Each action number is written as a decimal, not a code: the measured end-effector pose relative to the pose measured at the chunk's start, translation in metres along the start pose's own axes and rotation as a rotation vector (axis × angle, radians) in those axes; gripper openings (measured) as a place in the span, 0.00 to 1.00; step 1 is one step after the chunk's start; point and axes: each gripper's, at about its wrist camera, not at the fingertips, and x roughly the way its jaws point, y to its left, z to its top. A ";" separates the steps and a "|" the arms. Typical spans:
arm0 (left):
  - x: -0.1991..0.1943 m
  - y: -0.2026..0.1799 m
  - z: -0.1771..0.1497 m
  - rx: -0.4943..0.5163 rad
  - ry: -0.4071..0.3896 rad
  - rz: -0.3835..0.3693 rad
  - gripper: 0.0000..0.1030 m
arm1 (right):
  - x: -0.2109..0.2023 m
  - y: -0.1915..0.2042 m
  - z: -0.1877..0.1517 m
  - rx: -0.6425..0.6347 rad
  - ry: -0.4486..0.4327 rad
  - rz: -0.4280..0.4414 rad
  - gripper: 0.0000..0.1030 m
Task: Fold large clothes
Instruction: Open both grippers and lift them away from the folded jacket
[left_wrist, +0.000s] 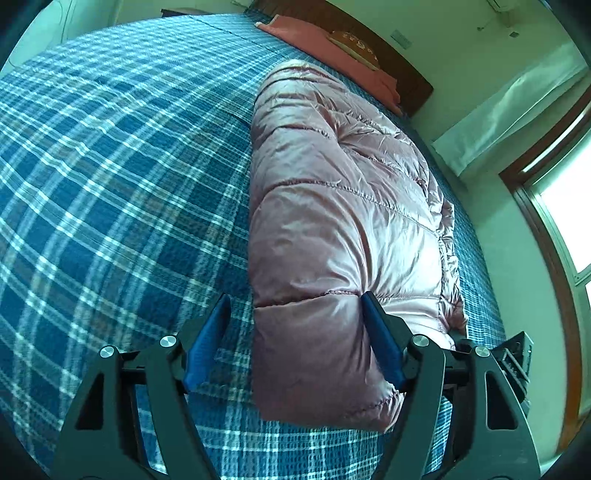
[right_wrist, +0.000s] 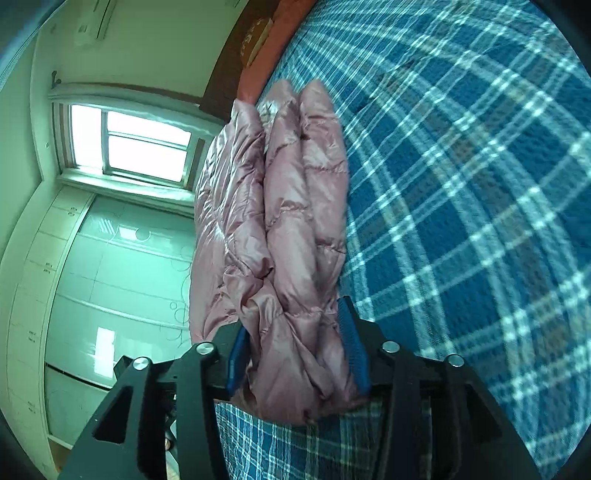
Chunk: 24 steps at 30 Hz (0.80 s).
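A shiny pink quilted puffer jacket (left_wrist: 332, 206) lies folded lengthwise on a blue plaid bed cover (left_wrist: 110, 177). My left gripper (left_wrist: 295, 325) is open, its blue pads wide apart; the right pad touches the jacket's near end, the left pad hangs over the bed cover. In the right wrist view the jacket (right_wrist: 291, 206) is bunched in several layers. My right gripper (right_wrist: 291, 350) is shut on the jacket's near edge, with thick folds pinched between the blue pads, at the side of the bed (right_wrist: 480, 184).
A pink pillow (left_wrist: 332, 51) with a brown cushion on it lies at the head of the bed by a dark headboard. A window (right_wrist: 140, 147) and white wardrobe doors (right_wrist: 110, 277) stand beside the bed. The left half of the bed cover holds only plaid fabric.
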 end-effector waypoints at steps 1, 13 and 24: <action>-0.003 -0.001 0.000 0.005 -0.006 0.014 0.71 | -0.006 0.001 -0.001 -0.006 -0.010 -0.019 0.48; -0.063 -0.030 -0.020 0.174 -0.157 0.262 0.88 | -0.064 0.067 -0.043 -0.260 -0.176 -0.371 0.66; -0.121 -0.057 -0.048 0.296 -0.291 0.397 0.94 | -0.070 0.137 -0.111 -0.510 -0.257 -0.551 0.71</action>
